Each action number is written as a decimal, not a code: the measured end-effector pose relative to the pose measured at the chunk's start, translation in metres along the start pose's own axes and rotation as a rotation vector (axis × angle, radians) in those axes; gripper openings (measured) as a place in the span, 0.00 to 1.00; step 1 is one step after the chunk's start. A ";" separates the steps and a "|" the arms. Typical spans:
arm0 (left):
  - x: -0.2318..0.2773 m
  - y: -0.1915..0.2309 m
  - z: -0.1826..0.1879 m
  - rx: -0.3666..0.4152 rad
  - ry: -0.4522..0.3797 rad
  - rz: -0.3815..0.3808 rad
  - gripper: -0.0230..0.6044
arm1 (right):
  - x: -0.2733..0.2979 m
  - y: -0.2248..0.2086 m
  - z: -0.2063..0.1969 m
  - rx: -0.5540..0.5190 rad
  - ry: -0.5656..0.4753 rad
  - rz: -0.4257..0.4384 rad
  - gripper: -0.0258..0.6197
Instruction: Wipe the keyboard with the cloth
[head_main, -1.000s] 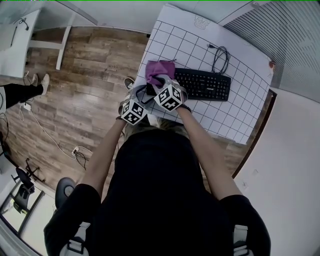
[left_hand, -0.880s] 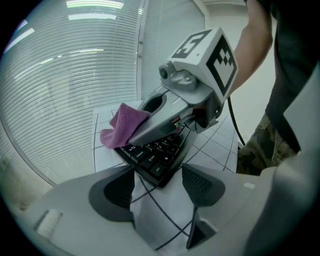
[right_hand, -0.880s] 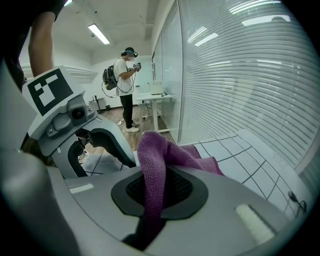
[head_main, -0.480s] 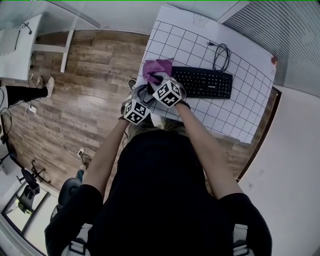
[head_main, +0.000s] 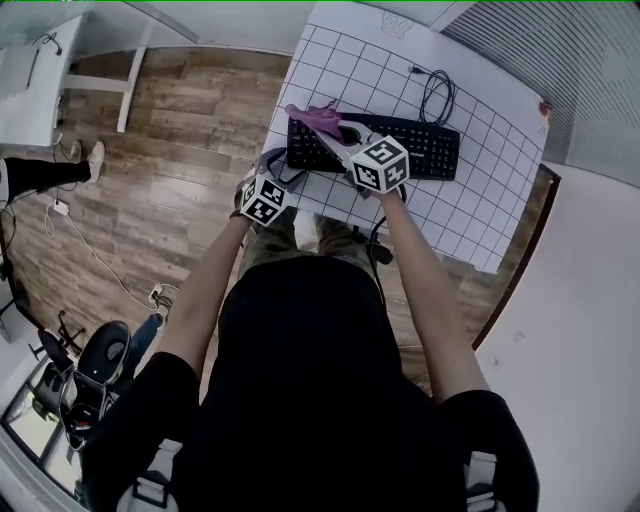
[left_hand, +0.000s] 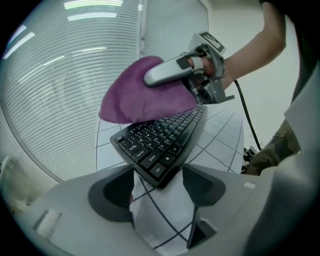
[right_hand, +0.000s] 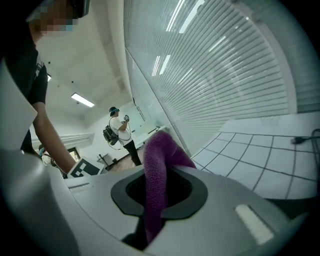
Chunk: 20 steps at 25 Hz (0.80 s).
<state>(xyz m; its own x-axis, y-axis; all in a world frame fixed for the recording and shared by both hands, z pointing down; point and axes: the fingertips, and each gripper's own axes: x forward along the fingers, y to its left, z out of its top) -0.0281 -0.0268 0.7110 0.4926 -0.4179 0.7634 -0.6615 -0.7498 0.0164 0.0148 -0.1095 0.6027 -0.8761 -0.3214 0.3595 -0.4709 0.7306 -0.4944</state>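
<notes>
The black keyboard (head_main: 410, 150) lies on the white gridded table (head_main: 480, 200). My right gripper (head_main: 338, 130) is shut on the purple cloth (head_main: 316, 118), which hangs just above the keyboard's left part. In the right gripper view the cloth (right_hand: 157, 165) is pinched between the jaws of that gripper (right_hand: 160, 192). My left gripper (head_main: 283, 170) is at the keyboard's near left corner. In the left gripper view its jaws (left_hand: 159, 187) stand open around that corner of the keyboard (left_hand: 160, 140), with bare table showing beside the left pad. The cloth (left_hand: 140, 95) and right gripper (left_hand: 150, 77) hover over the keys.
The keyboard's coiled cable (head_main: 435, 95) lies behind it on the table. Wooden floor (head_main: 170, 120) is to the left of the table, with a person's legs (head_main: 40, 175) at the far left. A blinds wall (head_main: 560, 60) runs behind the table.
My right gripper has risen and moved right with the cloth, lifting it off the keyboard's left end, which now shows. The left gripper has stayed at the keyboard's corner.
</notes>
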 end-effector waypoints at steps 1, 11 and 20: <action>0.000 -0.001 0.000 -0.013 -0.003 -0.002 0.49 | -0.013 -0.003 0.003 0.001 -0.020 -0.019 0.11; -0.005 0.004 -0.009 0.074 -0.011 -0.105 0.51 | -0.124 -0.026 -0.005 0.084 -0.137 -0.321 0.11; -0.003 -0.003 -0.002 0.084 -0.080 -0.128 0.53 | -0.263 -0.034 -0.001 0.067 -0.150 -0.621 0.11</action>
<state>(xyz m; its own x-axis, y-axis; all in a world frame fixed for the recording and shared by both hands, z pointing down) -0.0289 -0.0222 0.7104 0.6156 -0.3532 0.7044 -0.5424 -0.8384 0.0536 0.2611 -0.0496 0.5257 -0.4411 -0.7565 0.4829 -0.8963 0.3437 -0.2801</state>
